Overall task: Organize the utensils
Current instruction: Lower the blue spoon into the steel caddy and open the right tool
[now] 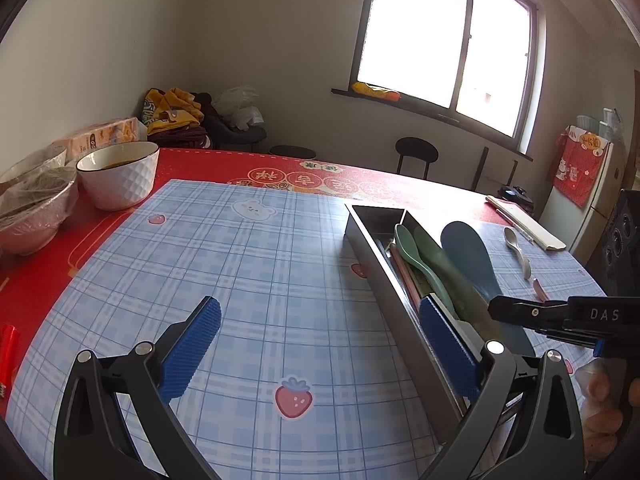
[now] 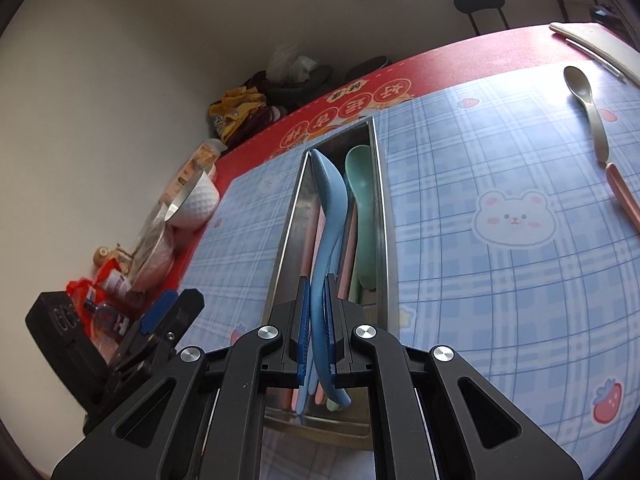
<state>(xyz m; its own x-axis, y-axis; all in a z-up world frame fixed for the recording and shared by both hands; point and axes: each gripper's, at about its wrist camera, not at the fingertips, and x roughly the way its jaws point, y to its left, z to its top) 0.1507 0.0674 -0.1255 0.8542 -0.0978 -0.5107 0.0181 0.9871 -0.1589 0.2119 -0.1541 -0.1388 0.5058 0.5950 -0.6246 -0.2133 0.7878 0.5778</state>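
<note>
A long steel utensil box (image 1: 372, 256) lies on the blue plaid mat (image 1: 240, 264), with green spoons (image 1: 416, 256) and pink handles inside. My left gripper (image 1: 324, 344) stands wide open; its right pad (image 1: 448, 348) hangs over the box's near end and only mat shows between the jaws. My right gripper (image 2: 318, 292) is shut on the handle of a blue rice paddle (image 2: 328, 192), held lengthwise over the box (image 2: 380, 200) beside a green spoon (image 2: 360, 200). In the left wrist view the same paddle (image 1: 468, 256) rises from the right gripper (image 1: 494, 310). A metal spoon with a pink handle (image 2: 588, 104) lies on the mat to the right.
A white bowl (image 1: 120, 180), a film-covered bowl (image 1: 32, 204) and a tissue pack (image 1: 108, 136) stand at the table's left edge. A chopstick sleeve (image 1: 528, 224) lies at the far right. A red lighter (image 1: 8, 344) sits near left. Stools (image 1: 416, 152) stand beyond the table.
</note>
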